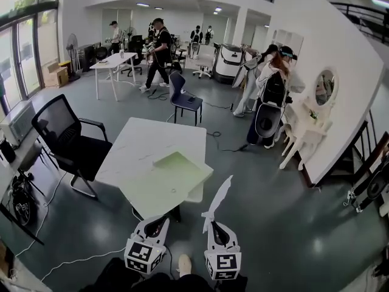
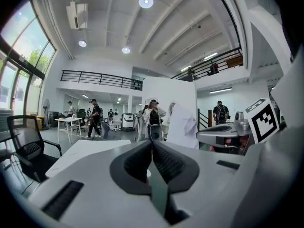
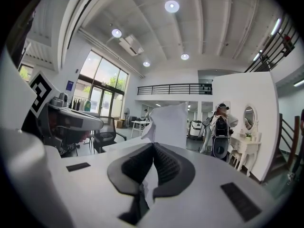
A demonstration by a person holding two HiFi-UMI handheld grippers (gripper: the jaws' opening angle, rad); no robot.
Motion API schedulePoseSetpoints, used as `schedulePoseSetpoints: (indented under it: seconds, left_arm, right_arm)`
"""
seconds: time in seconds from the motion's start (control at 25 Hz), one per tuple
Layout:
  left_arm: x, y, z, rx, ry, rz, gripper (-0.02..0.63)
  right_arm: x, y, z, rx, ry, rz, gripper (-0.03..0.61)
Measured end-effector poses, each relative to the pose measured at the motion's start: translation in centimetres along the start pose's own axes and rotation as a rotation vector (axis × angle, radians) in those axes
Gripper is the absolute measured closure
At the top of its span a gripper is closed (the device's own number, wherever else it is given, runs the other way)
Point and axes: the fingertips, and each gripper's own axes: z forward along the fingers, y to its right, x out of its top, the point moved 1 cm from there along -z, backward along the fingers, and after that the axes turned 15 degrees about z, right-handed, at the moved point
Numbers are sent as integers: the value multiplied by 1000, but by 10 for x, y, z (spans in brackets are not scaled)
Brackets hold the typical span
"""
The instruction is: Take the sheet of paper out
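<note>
A white sheet of paper (image 1: 220,196) stands up, slightly crumpled, from my right gripper (image 1: 213,224), which is shut on its lower edge. In the right gripper view the sheet (image 3: 168,125) rises straight out of the closed jaws (image 3: 153,146). My left gripper (image 1: 155,222) hangs beside it near the table's front edge; its jaws (image 2: 152,144) meet with nothing seen between them. From the left gripper view, the paper (image 2: 183,125) and the right gripper (image 2: 223,132) show to the right. A pale green folder (image 1: 179,168) lies flat on the white table (image 1: 140,145), ahead of both grippers.
A black office chair (image 1: 67,139) stands left of the table, a blue chair (image 1: 182,96) behind it. People (image 1: 267,84) stand further back and at the right by a white dressing table with a mirror (image 1: 310,126). Cables lie on the grey floor (image 1: 273,224).
</note>
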Motion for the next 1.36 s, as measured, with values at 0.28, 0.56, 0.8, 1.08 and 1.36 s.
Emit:
schedulePoseSetpoints:
  seconds: [0.28,0.56,0.8,1.08,1.36]
  left_arm:
    - [4,6,2,13,-6,1,586]
    - [2,8,6,13,-12,-1,586]
    - [0,8,9,17,-22,4,586]
    - [-4,6,6,20,-24,-4,586]
    - [-7,1,6,23,-23,-7,586]
  right_arm:
    - [2,3,-1,25,-1,1,560]
    - [1,6,0,29,-7,-2,560]
    - [-1,9,1,27,-12,4,560]
    - [-2,5,2,31,-14,5,560]
    - [-4,2,7,36,-16,4,560]
